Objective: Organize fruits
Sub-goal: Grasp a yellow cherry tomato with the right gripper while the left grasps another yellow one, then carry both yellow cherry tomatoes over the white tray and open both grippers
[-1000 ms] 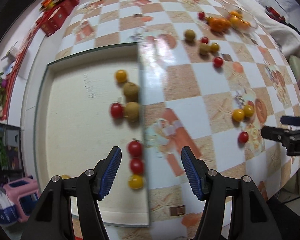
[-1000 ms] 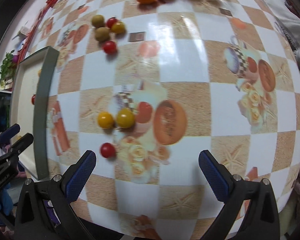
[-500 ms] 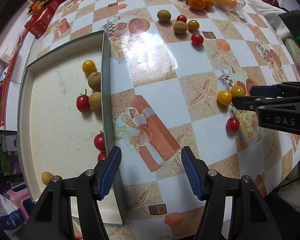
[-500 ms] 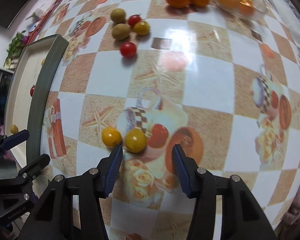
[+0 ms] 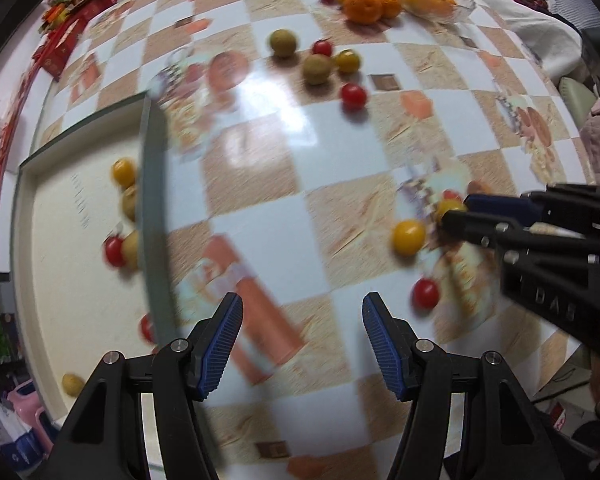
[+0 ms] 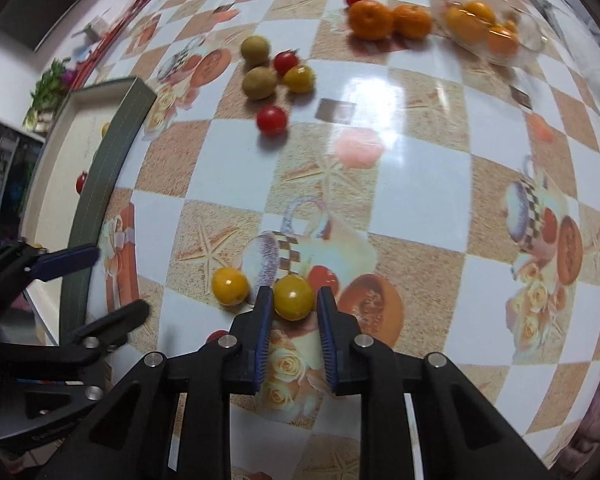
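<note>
Right gripper (image 6: 293, 307) had its blue pads nearly closed around the yellow tomato (image 6: 293, 297), which sat between the fingertips, touching or almost. Second yellow tomato (image 6: 229, 286) lay just left of it. Left gripper (image 5: 302, 344) hung wide open, holding nothing, near the tray (image 5: 153, 216).

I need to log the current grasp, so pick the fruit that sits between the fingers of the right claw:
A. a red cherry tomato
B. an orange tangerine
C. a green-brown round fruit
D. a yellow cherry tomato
D: in the right wrist view the right claw has its two blue pads close on either side of a yellow cherry tomato on the tablecloth.
</note>
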Demonstrator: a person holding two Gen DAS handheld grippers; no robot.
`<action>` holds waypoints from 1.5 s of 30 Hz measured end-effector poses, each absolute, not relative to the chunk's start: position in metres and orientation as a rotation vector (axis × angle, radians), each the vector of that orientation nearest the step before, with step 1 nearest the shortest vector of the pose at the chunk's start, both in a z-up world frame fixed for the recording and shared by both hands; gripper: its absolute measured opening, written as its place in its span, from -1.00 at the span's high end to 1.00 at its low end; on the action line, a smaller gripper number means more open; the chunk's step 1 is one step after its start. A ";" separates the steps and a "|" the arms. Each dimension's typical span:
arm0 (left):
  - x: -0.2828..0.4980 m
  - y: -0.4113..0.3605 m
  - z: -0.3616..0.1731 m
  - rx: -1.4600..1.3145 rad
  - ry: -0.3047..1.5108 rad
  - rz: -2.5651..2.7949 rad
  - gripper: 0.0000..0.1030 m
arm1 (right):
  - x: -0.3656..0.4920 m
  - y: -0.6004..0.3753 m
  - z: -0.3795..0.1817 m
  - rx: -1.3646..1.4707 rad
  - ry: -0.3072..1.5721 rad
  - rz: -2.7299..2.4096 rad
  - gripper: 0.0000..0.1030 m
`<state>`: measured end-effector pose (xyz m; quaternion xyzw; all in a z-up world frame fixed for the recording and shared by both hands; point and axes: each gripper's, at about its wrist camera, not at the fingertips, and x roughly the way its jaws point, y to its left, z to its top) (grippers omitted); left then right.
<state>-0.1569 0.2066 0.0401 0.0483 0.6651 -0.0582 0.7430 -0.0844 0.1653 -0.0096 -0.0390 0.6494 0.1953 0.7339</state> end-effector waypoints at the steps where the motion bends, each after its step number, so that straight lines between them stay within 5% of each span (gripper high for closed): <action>1: -0.153 0.201 0.040 0.105 1.456 -0.139 -0.24 | -0.084 0.160 -0.009 -0.073 1.424 0.422 0.53; 32: -0.122 0.141 0.024 0.159 1.469 -0.207 -0.24 | -0.086 0.103 -0.020 0.132 1.470 0.341 0.54; 34: -0.120 0.144 0.019 0.158 1.481 -0.201 -0.10 | -0.086 0.102 -0.020 0.138 1.471 0.344 0.54; 38: -0.121 0.138 0.014 0.139 1.486 -0.258 0.56 | -0.086 0.100 -0.020 0.152 1.479 0.343 0.54; 45: -0.126 0.152 0.016 0.059 1.490 -0.240 0.56 | -0.087 0.085 -0.018 0.191 1.497 0.335 0.54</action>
